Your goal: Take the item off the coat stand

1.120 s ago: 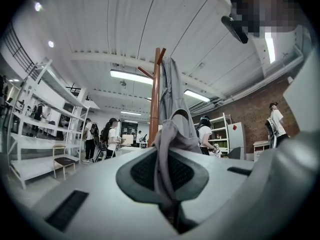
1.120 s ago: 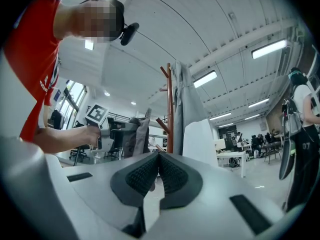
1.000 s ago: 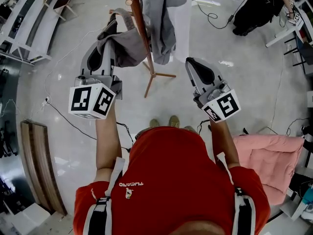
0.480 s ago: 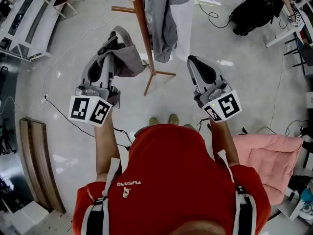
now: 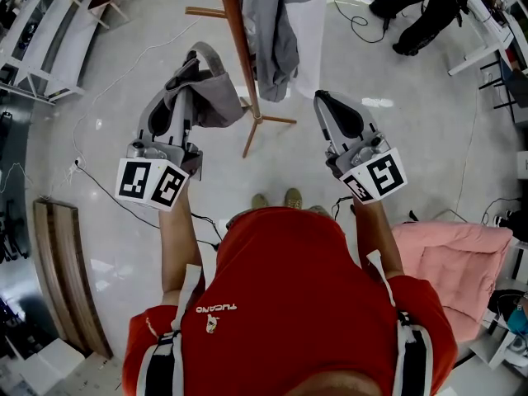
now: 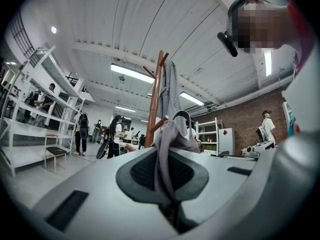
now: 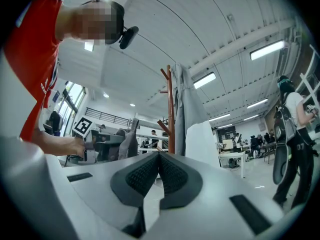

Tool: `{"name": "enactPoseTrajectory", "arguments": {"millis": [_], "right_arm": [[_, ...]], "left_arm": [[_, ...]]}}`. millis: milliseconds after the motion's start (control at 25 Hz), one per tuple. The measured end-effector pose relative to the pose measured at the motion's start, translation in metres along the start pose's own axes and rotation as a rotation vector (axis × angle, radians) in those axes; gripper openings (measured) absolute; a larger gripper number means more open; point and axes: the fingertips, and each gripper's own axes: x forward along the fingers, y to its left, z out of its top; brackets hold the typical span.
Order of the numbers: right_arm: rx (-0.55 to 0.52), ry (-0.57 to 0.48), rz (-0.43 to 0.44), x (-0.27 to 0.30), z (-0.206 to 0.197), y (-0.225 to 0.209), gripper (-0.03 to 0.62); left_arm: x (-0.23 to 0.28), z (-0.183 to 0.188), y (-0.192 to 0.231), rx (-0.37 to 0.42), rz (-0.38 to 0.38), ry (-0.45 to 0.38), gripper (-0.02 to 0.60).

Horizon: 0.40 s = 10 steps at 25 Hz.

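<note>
My left gripper [image 5: 183, 79] is shut on a grey fabric item with a strap [image 5: 206, 89], held just left of the wooden coat stand [image 5: 238, 52] and apart from its pole. In the left gripper view the grey fabric [image 6: 167, 139] runs up from between the closed jaws of the left gripper [image 6: 169, 184], with the coat stand [image 6: 155, 104] behind it. A grey garment [image 5: 272, 35] and a white one [image 5: 309, 31] still hang on the stand. My right gripper [image 5: 323, 99] is shut and holds nothing, right of the stand's feet; its tips meet on the right gripper [image 7: 159, 156].
A pink cushion [image 5: 454, 262] lies at the right and a wooden bench [image 5: 70, 279] at the left. Cables [image 5: 107, 188] trail over the floor. White shelving [image 5: 49, 31] stands at the far left, dark bags [image 5: 421, 15] at the far right. A person [image 7: 292, 134] stands nearby.
My left gripper has drawn the grey item left and back, so it no longer overlaps the stand's pole. The right gripper has hardly moved.
</note>
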Motion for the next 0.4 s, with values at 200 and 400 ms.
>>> {"name": "enactPoseTrajectory", "arguments": {"millis": [200, 400], "right_arm": [[0.001, -0.004, 0.002, -0.0009, -0.0004, 0.0004, 0.025], [0.002, -0.007, 0.003, -0.0009, -0.0007, -0.0001, 0.025]], "left_arm": [[-0.001, -0.001, -0.0013, 0.006, 0.0, 0.002, 0.015], [-0.001, -0.0025, -0.0009, 0.006, 0.002, 0.005, 0.015]]}}
